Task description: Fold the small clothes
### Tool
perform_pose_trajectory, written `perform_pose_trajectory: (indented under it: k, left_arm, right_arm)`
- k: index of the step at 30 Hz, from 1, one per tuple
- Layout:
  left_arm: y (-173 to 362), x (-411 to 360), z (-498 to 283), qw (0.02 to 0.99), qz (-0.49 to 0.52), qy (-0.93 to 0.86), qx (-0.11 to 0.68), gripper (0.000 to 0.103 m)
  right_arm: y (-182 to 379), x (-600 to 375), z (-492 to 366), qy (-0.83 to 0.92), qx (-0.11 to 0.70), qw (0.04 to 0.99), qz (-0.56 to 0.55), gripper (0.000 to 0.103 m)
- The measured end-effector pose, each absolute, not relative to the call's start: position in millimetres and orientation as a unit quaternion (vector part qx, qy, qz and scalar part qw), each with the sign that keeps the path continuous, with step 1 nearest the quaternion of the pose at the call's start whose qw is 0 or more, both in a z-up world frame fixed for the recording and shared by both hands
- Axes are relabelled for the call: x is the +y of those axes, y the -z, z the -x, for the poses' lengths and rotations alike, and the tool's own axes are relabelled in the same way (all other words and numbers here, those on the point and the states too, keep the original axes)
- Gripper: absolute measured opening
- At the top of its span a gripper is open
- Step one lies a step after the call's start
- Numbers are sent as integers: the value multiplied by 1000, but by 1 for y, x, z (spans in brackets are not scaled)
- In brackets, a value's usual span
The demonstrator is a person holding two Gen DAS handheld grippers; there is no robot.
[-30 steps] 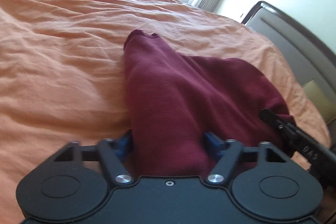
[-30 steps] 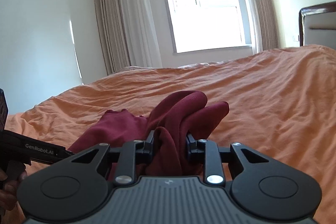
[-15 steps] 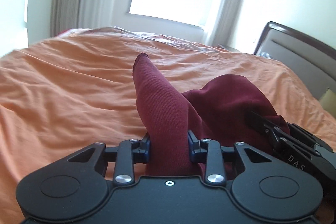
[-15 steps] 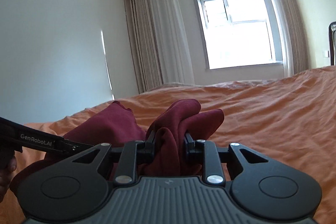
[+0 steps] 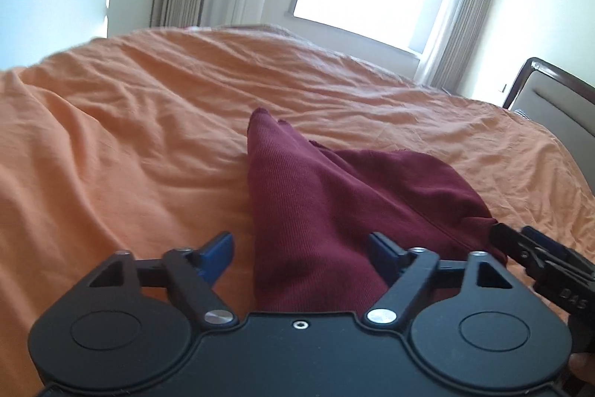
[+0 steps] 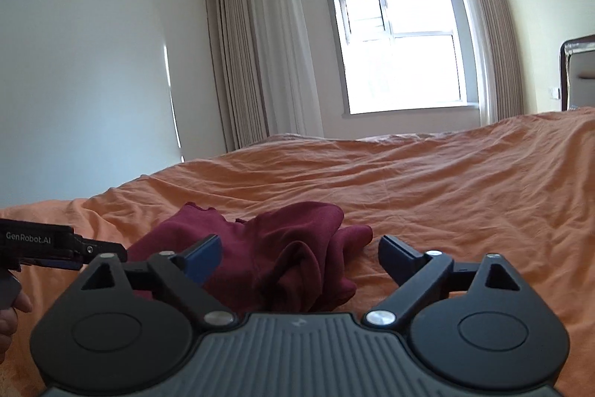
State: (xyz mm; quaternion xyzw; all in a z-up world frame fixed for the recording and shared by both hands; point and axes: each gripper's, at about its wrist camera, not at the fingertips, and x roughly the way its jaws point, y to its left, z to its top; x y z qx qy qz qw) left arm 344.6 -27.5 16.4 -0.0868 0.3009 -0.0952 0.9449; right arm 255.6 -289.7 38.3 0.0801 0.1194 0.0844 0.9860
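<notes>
Maroon ribbed knit fills the middle of the left wrist view: our small garment [image 5: 319,203] lies on the orange bed sheet [image 5: 111,144], running from a pointed end at centre frame down to the bottom, where it passes between the left gripper [image 5: 301,248] fingers. We have those blue-padded fingers [image 5: 219,248] spread wide, the left one clear of the cloth with sheet showing between, the right one just at the fabric's edge. At the right edge of that frame the other tool pokes in beside the cloth.

Over in the right wrist view, the same garment [image 6: 282,248] sits bunched in soft folds at lower centre on the sheet [image 6: 446,181]. Our right gripper [image 6: 297,252] is spread wide too, both fingers [image 6: 398,259] apart from the crumpled heap lying between them. At the left edge the left tool's tip reaches the cloth's flat side. Behind, upper frame, a bright window [image 6: 401,51] and pale curtains [image 6: 253,54].
</notes>
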Motion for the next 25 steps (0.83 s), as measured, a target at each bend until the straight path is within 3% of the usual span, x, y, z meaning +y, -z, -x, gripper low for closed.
perform_pose_trajectory:
  k: [1, 2, 13, 25]
  left_arm:
    - [-19, -24, -332, 949, 86, 92, 290, 99]
    - [-22, -22, -321, 952, 85, 88, 279, 102]
    - [-17, -10, -186, 975, 36, 31, 216, 102]
    - [9, -2, -156, 968, 46, 33, 244, 102]
  right_arm:
    - [-40, -288, -244, -85, 109, 987, -78, 103]
    - [-42, -287, -231, -88, 99, 988, -77, 103]
    - [-28, -270, -131, -94, 85, 989, -70, 103]
    - [-13, -268, -112, -91, 102, 988, -72, 103]
